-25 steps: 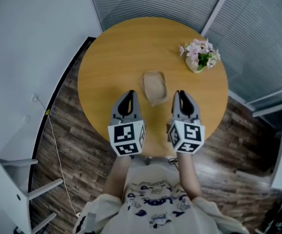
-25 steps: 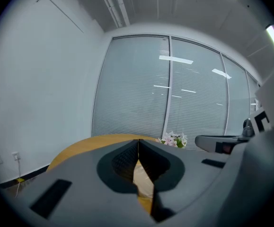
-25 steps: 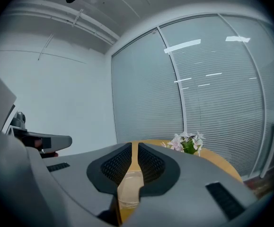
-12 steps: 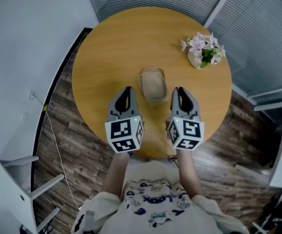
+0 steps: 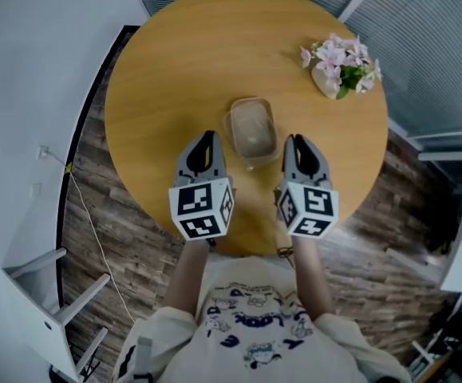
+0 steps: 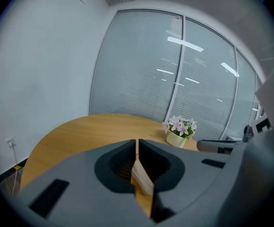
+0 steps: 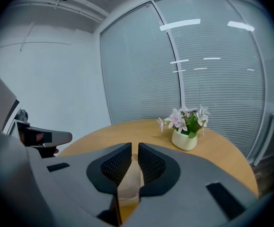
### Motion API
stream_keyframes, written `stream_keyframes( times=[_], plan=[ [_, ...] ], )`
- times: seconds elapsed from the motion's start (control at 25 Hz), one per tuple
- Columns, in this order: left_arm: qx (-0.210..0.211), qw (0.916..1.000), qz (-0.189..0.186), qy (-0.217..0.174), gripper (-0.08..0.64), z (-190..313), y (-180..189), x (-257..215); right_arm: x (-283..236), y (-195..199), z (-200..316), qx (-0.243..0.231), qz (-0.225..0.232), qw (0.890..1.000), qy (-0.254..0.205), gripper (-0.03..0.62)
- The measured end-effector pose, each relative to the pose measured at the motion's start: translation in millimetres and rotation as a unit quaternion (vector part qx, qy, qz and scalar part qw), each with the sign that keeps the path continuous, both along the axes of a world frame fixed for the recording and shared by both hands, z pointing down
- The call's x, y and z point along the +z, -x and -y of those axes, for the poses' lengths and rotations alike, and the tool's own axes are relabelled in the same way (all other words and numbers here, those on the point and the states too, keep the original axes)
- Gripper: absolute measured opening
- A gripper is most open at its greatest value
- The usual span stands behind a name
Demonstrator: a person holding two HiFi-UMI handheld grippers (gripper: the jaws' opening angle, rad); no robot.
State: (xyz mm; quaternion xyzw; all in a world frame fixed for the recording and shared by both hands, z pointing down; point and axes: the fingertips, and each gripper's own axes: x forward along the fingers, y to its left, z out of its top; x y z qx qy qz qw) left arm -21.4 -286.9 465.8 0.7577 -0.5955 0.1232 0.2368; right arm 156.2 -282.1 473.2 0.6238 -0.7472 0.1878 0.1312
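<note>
The clear, lidded plastic tub with a pale beige filling point(image 5: 250, 130) sat a little towards my side of the middle of the round, honey-coloured wooden surface point(image 5: 167, 70), with its long side running away from me. My left tool point(image 5: 207, 136) hovered just beside the tub's left side, and my right tool point(image 5: 294, 140) hovered just beside its right side. The tub lay between them and neither one touched it. In the left gripper view, the left tool point(image 6: 137, 143) had its jaws drawn together to a thin slit with nothing gripped, and a strip of the tub point(image 6: 141, 176) showed beyond that slit. In the right gripper view, the right tool point(image 7: 135, 148) was likewise narrowed to a slim gap and held nothing, with the tub point(image 7: 129, 178) visible past it. Well apart from the tub, near the far right edge of the surface, stood a small cream pot of pink flowers with green leaves point(image 5: 338, 66), which both gripper views also showed point(image 6: 178, 131) point(image 7: 186, 126). Around the surface lay a dark wood-plank floor point(image 5: 111, 230), with a thin cable point(image 5: 87, 214) trailing across it on my left.
</note>
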Motion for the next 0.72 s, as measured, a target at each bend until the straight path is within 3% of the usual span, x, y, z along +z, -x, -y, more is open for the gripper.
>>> stream_keyframes(
  times=[0.44, 0.72],
  plan=[
    [0.029, 0.9983, 0.006, 0.05, 0.006, 24.4, -1.8, 45.5, 46.4, -4.3, 7.9, 0.009, -0.01, 0.998, 0.059, 0.029],
    [0.05, 0.9957, 0.005, 0.078, 0.029, 35.7, -6.4, 70.5, 71.8, -4.8, 6.0, 0.012, -0.012, 0.996, 0.092, 0.067]
  ],
)
